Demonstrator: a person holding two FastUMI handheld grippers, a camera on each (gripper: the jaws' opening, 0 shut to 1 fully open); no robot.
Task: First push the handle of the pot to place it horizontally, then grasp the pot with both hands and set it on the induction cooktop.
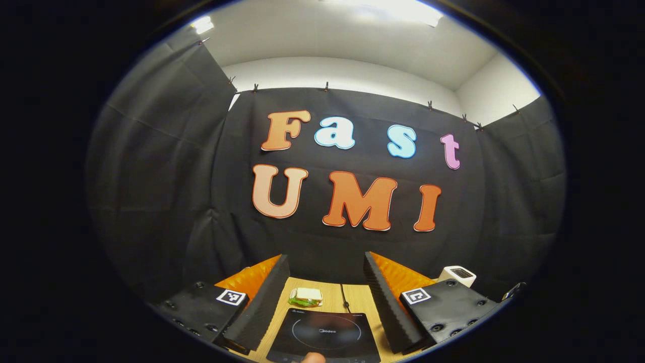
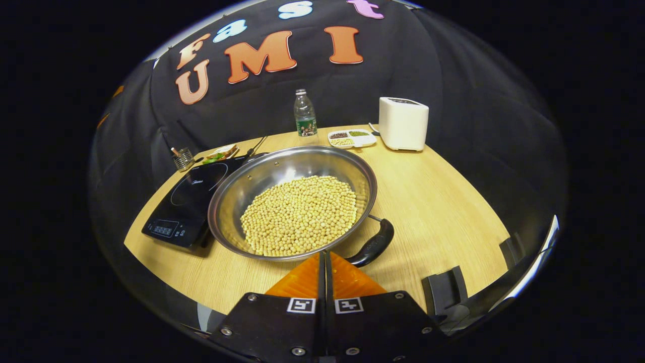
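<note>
While the left gripper (image 1: 326, 275) hangs spread wide above the induction cooktop (image 1: 325, 334), the right gripper (image 2: 325, 262) is pinched together. Soybean-filled pot (image 2: 292, 201) sits mid-tabletop (image 2: 433, 201), overlapping the cooktop's edge, handle (image 2: 373, 247) toward the front edge

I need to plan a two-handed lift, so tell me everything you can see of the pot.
The pot is a wide, shallow pan of shiny metal, upright on the wooden table. It is about half full of small pale yellow beans. A dark curved handle joins its near right rim on metal prongs. Its left rim overlaps the edge of the black induction cooktop. The right hand-held gripper, fingers shut together, sits by its near rim.
</note>
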